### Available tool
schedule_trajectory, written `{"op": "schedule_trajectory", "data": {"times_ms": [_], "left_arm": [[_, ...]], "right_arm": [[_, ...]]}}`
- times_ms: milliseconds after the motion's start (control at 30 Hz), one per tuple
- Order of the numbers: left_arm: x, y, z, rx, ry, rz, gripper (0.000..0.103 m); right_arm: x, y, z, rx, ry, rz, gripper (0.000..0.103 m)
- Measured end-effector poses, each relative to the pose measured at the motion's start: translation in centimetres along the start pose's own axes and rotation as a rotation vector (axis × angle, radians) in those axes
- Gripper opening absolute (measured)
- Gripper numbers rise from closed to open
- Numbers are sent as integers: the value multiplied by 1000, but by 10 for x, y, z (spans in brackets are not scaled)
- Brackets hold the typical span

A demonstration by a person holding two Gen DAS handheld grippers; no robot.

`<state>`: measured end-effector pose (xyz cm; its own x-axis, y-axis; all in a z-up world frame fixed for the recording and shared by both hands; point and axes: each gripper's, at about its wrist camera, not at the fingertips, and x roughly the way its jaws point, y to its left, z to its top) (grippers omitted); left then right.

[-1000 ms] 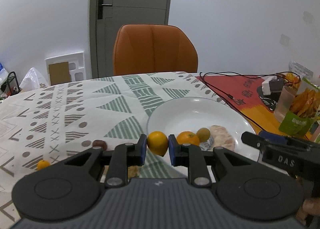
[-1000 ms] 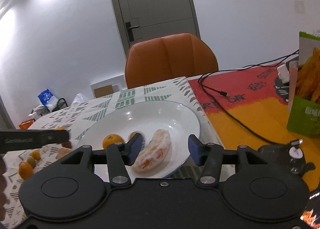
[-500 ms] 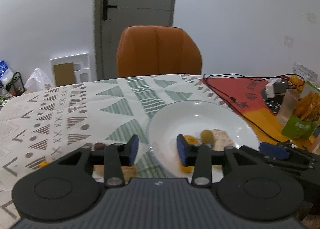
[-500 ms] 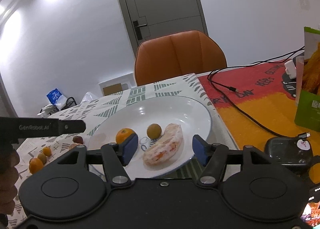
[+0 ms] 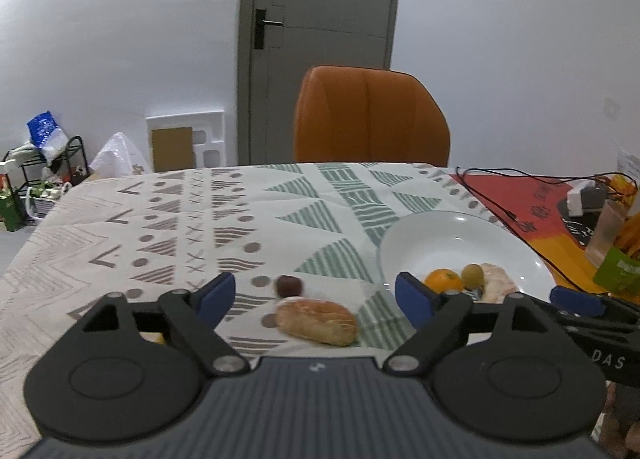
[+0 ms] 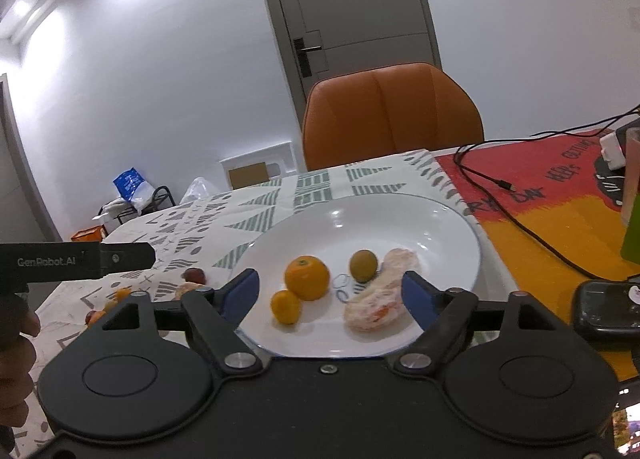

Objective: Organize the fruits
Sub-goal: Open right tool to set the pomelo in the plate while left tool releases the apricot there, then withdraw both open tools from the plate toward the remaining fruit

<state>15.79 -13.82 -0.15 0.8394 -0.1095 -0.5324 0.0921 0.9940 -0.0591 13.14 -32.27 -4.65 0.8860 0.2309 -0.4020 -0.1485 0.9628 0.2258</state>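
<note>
Since releasing, left gripper (image 5: pixel 316 295) holds no kumquat (image 6: pixel 285 307).

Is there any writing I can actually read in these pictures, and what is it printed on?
"GenRobot.AI": white letters on the black left gripper, seen side-on in the right wrist view.
"DAS": on the black right gripper, seen in the left wrist view.
Black lettering on the red and yellow tablecloth: too distorted to read.
</note>
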Motion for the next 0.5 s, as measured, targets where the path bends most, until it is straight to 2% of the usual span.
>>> {"op": "schedule_trajectory", "data": {"times_ms": [267, 500], "left_arm": [[-14, 27, 0, -45, -12, 35, 90], [-25, 56, 0, -94, -26, 71, 91]], "right_arm": [[0, 22, 2, -19, 5, 44, 102], [3, 44, 2, -47, 21, 75, 103]]}}
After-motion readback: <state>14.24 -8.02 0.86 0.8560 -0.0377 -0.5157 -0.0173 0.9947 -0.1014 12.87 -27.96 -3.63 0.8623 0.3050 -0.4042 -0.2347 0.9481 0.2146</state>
